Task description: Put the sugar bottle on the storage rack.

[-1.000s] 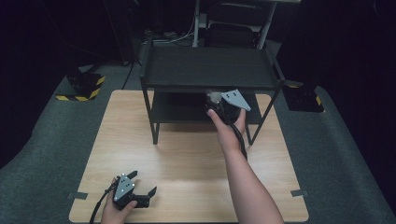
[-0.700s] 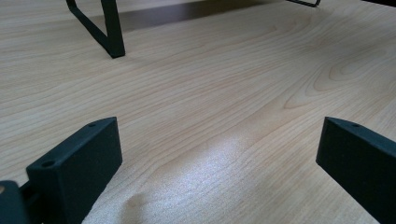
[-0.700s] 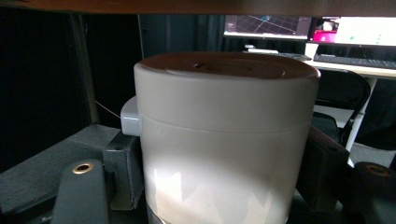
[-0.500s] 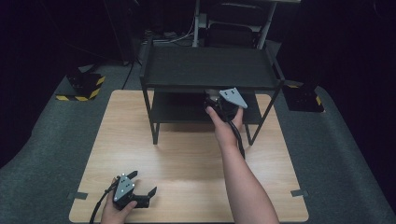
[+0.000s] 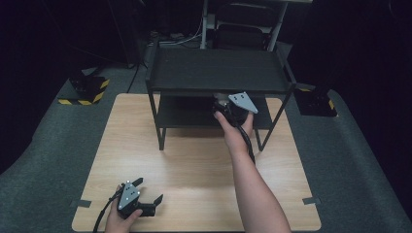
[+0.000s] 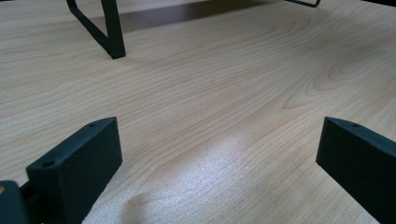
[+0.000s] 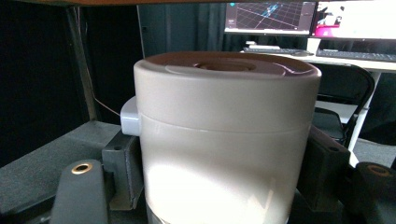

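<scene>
While the left gripper (image 5: pixel 141 201) rested wide open on the pale wooden tabletop (image 5: pixel 194 165), the right gripper (image 7: pixel 224 186) clamped a beige lidded canister (image 7: pixel 224 140) under the black shelf rack (image 5: pixel 218 73).

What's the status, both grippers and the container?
Left gripper open, idle low over the table. Right gripper under the shelf rack, jaws closed on the beige lidded container. Nothing in the way.

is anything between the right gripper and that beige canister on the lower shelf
Nothing visible. In the right gripper view the beige canister sits directly between the right gripper's jaws, one black jaw at each side of it. The rack's top shelf is just overhead, but it does not come between gripper and canister.
</scene>
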Motion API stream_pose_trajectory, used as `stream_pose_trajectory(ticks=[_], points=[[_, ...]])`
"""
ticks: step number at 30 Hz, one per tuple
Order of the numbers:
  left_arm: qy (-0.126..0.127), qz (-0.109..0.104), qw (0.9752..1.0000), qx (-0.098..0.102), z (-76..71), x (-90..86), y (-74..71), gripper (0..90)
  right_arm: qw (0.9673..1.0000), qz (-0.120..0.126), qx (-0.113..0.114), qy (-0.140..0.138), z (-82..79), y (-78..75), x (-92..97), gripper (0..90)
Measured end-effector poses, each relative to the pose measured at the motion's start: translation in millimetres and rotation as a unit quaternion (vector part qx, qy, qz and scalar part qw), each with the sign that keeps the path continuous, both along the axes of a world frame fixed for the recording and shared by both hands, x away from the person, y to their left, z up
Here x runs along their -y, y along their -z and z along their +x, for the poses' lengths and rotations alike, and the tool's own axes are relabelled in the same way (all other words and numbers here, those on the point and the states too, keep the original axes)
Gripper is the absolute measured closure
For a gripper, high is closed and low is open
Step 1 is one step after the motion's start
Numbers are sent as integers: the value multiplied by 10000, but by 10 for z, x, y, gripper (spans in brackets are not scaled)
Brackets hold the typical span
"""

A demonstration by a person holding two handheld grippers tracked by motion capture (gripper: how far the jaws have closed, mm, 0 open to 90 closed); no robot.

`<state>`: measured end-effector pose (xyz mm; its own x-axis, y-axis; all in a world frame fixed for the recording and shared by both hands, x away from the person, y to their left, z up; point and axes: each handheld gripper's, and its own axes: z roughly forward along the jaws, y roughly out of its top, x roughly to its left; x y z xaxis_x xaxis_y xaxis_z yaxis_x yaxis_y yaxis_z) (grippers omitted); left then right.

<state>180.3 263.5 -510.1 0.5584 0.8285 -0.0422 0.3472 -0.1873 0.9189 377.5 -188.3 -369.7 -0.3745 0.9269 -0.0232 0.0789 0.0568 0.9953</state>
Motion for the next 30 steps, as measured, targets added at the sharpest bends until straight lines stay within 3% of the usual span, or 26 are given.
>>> stream_pose_trajectory(ticks=[3,4,5,7,24,30], points=[[6,-4,10000,-7,3,-3,-1,4,10000,-27,6,41,-6,-4,5,214],[5,-4,10000,-5,2,-2,-1,5,10000,-16,-17,21,-8,-14,18,126],[7,-4,10000,-5,2,-2,0,5,10000,-16,-17,21,-8,-14,18,126],[9,1,10000,-7,2,-3,-2,5,9999,-61,34,-135,-18,-24,58,5],[-3,6,10000,16,-1,6,4,4,9987,-128,-6,-492,-240,-6,282,0],[5,27,10000,2,4,10,-2,4,9981,-145,102,-589,-459,128,433,0]])
